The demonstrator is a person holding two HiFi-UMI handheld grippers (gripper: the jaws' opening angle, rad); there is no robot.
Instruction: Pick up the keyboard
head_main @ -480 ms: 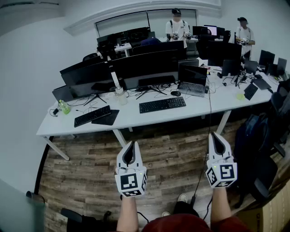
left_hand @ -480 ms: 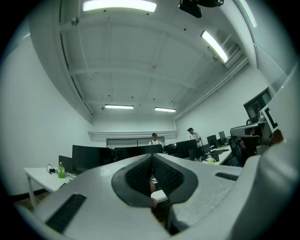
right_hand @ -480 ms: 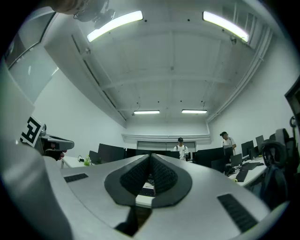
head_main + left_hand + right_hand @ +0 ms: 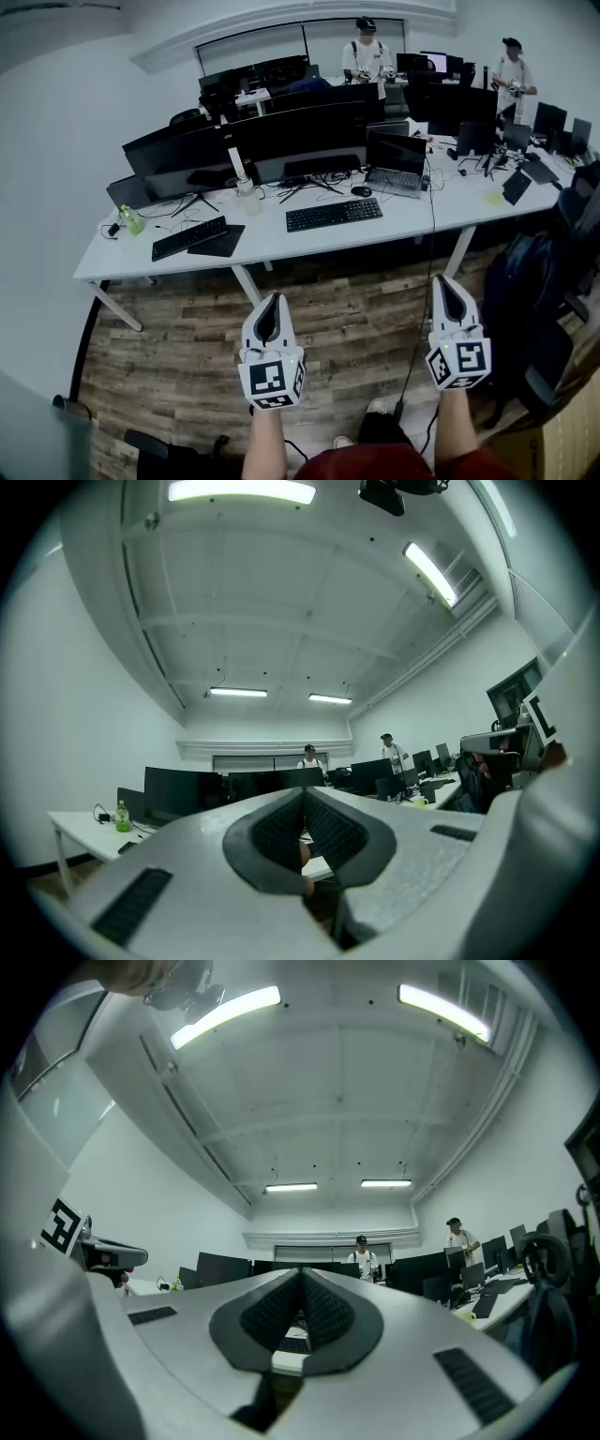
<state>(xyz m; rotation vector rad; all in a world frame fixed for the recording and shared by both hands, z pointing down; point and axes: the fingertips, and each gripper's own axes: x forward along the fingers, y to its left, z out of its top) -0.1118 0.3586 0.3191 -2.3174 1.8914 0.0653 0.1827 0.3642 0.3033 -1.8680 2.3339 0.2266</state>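
A black keyboard [image 4: 334, 214] lies in the middle of the long white desk [image 4: 281, 246], and a second black keyboard [image 4: 190, 237] lies further left on a dark mat. Both grippers hover over the wooden floor, well short of the desk. My left gripper [image 4: 271, 308] is shut with nothing in it, its jaws meeting tip to tip in the left gripper view [image 4: 303, 794]. My right gripper [image 4: 446, 284] is likewise shut and empty, its jaws together in the right gripper view [image 4: 301, 1274].
Black monitors [image 4: 300, 131] line the desk's back, with a laptop [image 4: 398, 159], a mouse [image 4: 362, 191] and a green bottle [image 4: 132, 220]. Two people [image 4: 367, 58] stand at the far desks. A dark backpack [image 4: 525, 281] and chair sit at the right.
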